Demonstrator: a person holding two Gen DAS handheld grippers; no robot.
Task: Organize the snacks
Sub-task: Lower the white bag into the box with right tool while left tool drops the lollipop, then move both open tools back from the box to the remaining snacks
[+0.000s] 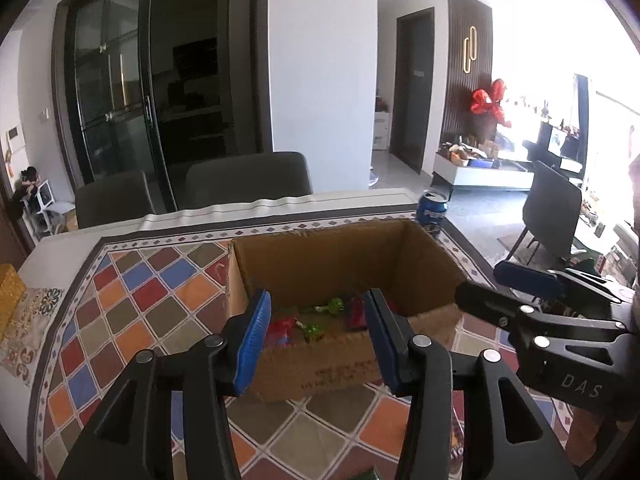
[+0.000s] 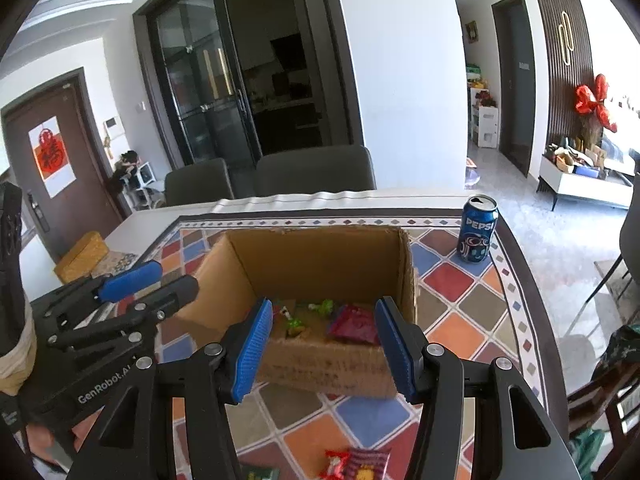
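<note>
Snacks lie on the floor of an open cardboard box: red and maroon packets and green-wrapped sweets. The box stands on a tablecloth of coloured diamonds. More packets lie on the cloth in front of the box, nearest the camera. A Pepsi can stands upright right of the box, apart from it. The left gripper and right gripper are both spread wide, holding nothing, side by side before the box. Two chairs stand behind the table.
</note>
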